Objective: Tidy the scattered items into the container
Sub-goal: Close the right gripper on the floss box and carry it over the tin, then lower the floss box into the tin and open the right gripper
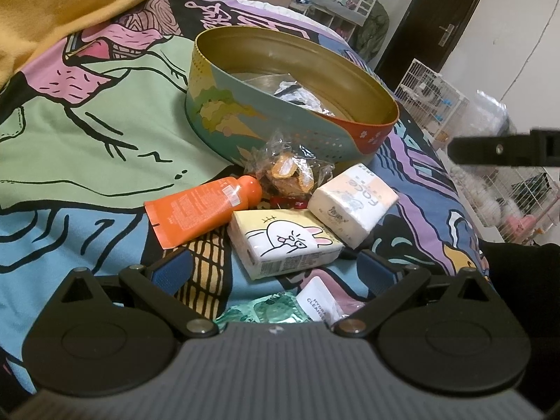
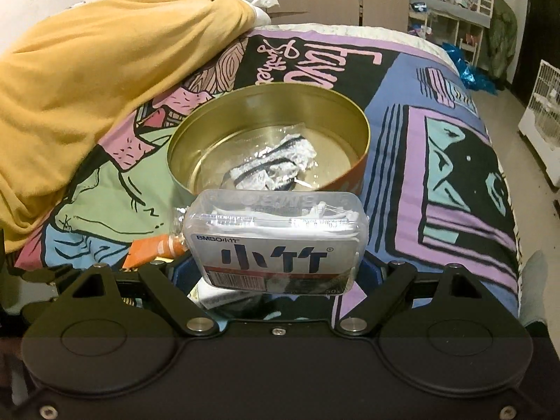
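right tool (image 2: pixel 276 266) grips floss box (image 2: pixel 276 241) | left tool (image 1: pixel 276 262) released | tin (image 2: pixel 269 133) ahead, wrapper (image 2: pixel 276 168) inside

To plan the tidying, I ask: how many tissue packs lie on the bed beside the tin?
2. The rabbit-print pack lies nearest the left gripper; the "face" pack touches it, closer to the tin. Others may be hidden.

Clear floss-pick box (image 2: pixel 276 241) held aloft, round tin (image 2: pixel 269 140) open
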Tool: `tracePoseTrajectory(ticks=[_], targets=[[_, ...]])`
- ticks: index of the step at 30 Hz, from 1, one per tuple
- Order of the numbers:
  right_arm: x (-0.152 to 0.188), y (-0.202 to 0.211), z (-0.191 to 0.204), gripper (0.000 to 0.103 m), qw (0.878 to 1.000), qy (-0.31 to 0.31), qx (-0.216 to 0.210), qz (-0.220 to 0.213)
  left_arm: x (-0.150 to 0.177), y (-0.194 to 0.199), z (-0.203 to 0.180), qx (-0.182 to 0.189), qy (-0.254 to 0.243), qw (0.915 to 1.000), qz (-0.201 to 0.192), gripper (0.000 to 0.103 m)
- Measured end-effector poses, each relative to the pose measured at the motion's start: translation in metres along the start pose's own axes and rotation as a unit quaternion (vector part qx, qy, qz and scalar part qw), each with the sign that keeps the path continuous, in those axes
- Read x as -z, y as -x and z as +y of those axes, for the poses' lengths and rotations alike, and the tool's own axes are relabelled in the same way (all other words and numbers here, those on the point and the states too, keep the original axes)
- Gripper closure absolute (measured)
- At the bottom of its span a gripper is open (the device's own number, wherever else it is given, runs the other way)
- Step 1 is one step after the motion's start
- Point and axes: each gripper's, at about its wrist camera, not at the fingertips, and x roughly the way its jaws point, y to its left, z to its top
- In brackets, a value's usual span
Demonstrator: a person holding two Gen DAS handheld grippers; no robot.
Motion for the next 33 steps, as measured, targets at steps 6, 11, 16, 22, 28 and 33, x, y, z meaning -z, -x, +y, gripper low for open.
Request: tracePoseTrajectory(ticks=[6,11,16,22,28,33], targets=[[-0.019,0.003,0.004,0.016,1.000,0.012,0.002,-0.006,0.000,0.000,-0.001,0.005,-0.002,1.0000,-0.001,0.000],[-0.038,0.003,0.008,0.016,1.000,0.021,0.004,-0.012,0.000,0.000,-0.001,0.009,-0.001,1.0000,0.000,0.000],[-0.052,-0.001,0.014,0.016,1.000,0.029,0.003,-0.010,0.000,0.000,-0.001,0.012,0.000,0.9999,-0.002,0.000],[-0.069,-0.011,0.021,0.016,0.999,0.039,0.003,0.002,-0.001,0.000,-0.001,0.018,0.001,0.9998,-0.002,0.000],[-0.083,-0.031,0.026,0.016,0.999,0.036,0.001,0.019,-0.001,0.001,0.000,0.022,0.003,0.9997,-0.004,0.000],[-0.090,-0.048,0.032,0.016,0.999,0.038,0.008,0.033,0.000,0.002,0.000,0.025,0.005,0.9997,-0.005,0.000]])
